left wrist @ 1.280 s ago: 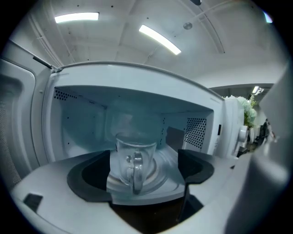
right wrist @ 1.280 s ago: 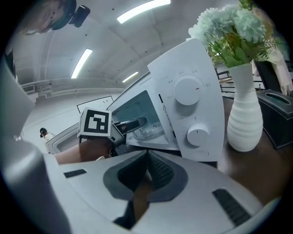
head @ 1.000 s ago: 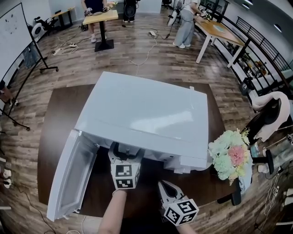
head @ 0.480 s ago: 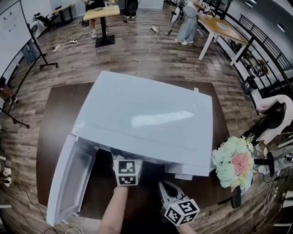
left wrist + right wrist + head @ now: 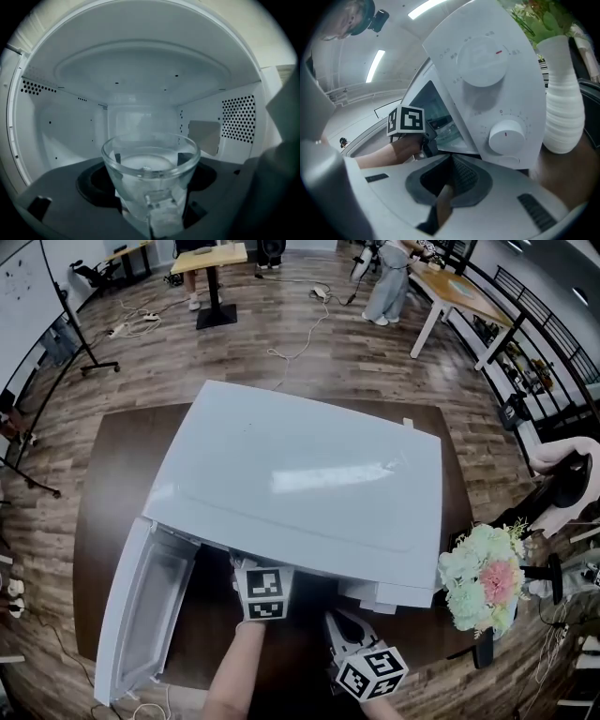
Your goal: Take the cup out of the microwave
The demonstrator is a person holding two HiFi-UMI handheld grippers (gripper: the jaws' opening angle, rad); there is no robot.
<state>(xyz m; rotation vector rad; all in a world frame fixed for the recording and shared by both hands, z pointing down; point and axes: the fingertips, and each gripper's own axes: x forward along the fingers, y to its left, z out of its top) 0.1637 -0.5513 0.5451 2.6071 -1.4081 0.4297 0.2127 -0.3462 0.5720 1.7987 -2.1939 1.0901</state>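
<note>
Cup stands inside the microwave, between my left gripper's spread jaws, which have just been closing toward it. I judge grasping underway; next comes a firm pinch, then a level draw out. My right gripper, outside the microwave, is pressed together.

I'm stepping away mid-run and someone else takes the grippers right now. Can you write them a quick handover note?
Left gripper: inside the microwave, jaws wide and just been closing, with the glass cup between them. No firm grip is evident yet.
Right gripper: shut, empty, outside by the control panel.
Done: door open, left gripper at the cup.
Left: finish closing on the cup, draw it out, probably set it on the table.
</note>
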